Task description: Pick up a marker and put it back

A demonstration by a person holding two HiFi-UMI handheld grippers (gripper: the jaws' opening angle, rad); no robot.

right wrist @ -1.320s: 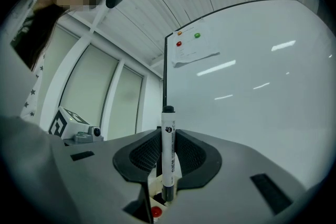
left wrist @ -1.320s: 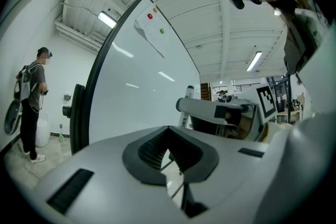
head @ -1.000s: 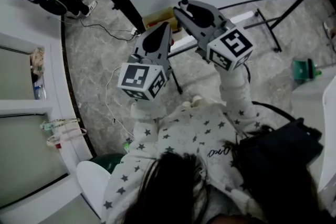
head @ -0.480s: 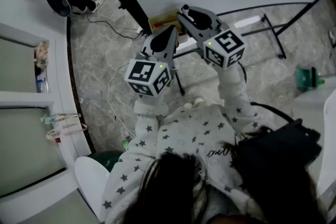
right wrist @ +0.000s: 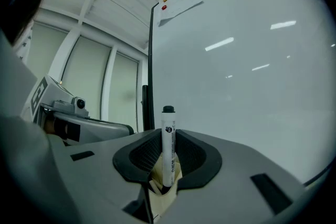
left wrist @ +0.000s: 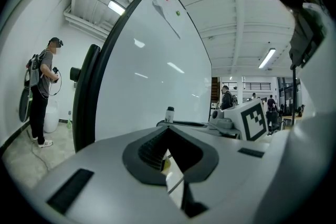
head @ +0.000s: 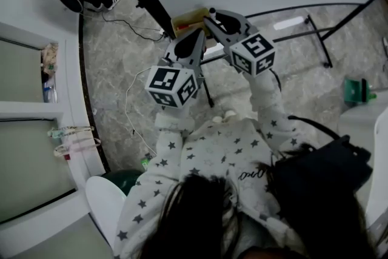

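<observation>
White whiteboard (right wrist: 247,60) fills the room just ahead of both tongs. The right gripper (right wrist: 168,132) pinches a marker (right wrist: 168,152) upright between its pads, black cap up. The left gripper (left wrist: 167,131), beside it, has its jaws pressed together on nothing. Grey marbled floor (head: 115,70) lies below them; 1 person (left wrist: 42,86) stands far off to the left.

No text reads clearly — marker (right wrist: 168,147) print and shirt (head: 230,154) script are illegible.
</observation>
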